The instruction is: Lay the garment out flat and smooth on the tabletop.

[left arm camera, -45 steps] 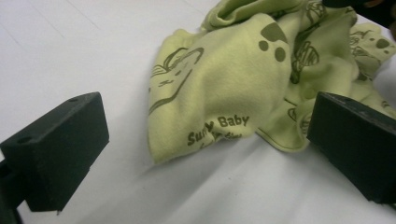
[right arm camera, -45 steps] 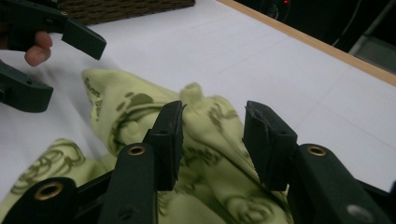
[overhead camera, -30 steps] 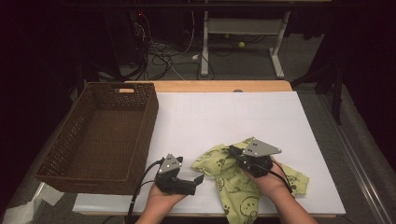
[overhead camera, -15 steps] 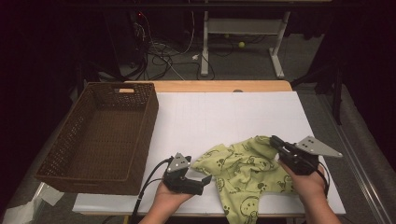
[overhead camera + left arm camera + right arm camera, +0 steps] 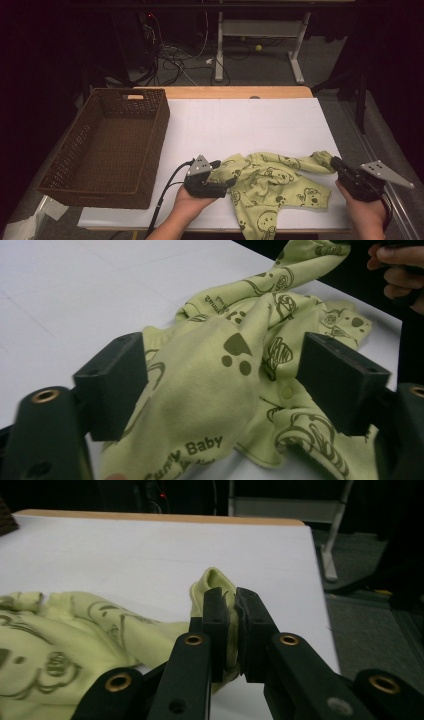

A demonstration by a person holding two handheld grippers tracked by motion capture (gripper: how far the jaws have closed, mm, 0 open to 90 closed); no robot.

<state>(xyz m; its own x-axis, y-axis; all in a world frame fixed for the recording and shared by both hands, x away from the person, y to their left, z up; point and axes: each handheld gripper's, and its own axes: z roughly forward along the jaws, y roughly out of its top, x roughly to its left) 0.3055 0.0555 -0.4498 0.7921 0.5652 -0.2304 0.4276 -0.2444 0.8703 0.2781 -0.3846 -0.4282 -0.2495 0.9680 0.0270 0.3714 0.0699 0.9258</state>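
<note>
Our right tool (image 5: 334,163) stays clamped on the green baby garment's (image 5: 272,185) sleeve, having dragged it rightward across the white worktop (image 5: 250,125); our left tool (image 5: 224,173), jaws just closing around a fold, isn't gripping yet, so spreading has begun

left tongs (image 5: 224,178): matte black body, blocky rectangular pads, brass-ringed screw holes, grey three-cornered plate on top, black cable trailing off the back; right tongs (image 5: 334,162): same black build, brass eyelets at the arm pivots, grey plate; forearms bare
</note>
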